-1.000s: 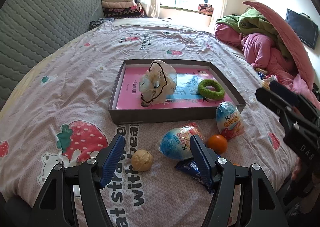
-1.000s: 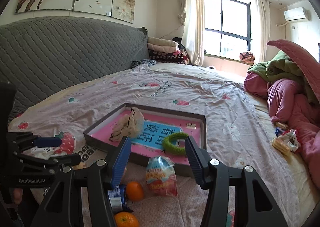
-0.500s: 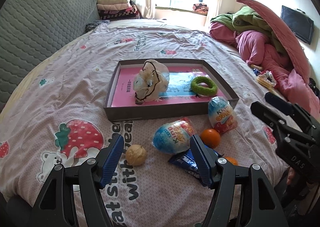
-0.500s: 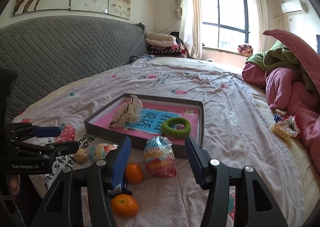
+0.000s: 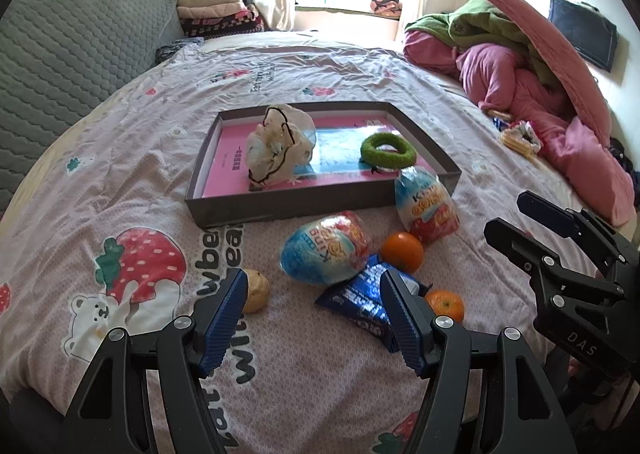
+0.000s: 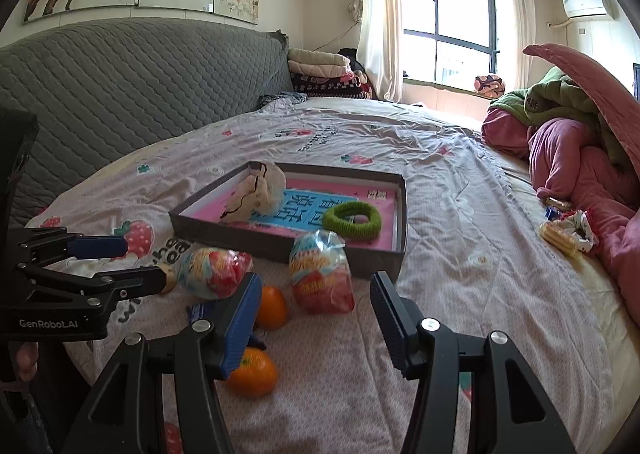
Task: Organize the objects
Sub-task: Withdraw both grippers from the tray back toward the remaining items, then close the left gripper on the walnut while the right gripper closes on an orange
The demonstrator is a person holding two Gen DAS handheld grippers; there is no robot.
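A shallow grey box [image 5: 288, 206] with a pink floor lies on the bed; it holds a cream pouch [image 5: 280, 146] and a green ring [image 5: 387, 150]. In front of the box lie two egg-shaped snack packs [image 5: 328, 250] [image 5: 426, 202], two oranges [image 5: 402, 252] [image 5: 446, 304], a blue packet [image 5: 360, 302] and a walnut [image 5: 256, 290]. My left gripper [image 5: 314, 318] is open and empty, just short of the packet and walnut. My right gripper [image 6: 316, 318] is open and empty, near the oranges [image 6: 272, 306] [image 6: 254, 374] and one pack [image 6: 320, 274].
The bed has a pink strawberry-print sheet [image 5: 140, 174]. A grey quilted headboard [image 6: 120, 86] stands on the left. Pink and green bedding [image 6: 580, 142] is heaped on the right, with small snack items [image 6: 568, 230] beside it. Folded blankets [image 6: 320, 66] sit near the window.
Both grippers have drawn back and up from the box, so more loose items in front of it show. Both stay open and empty. The objects have not moved.
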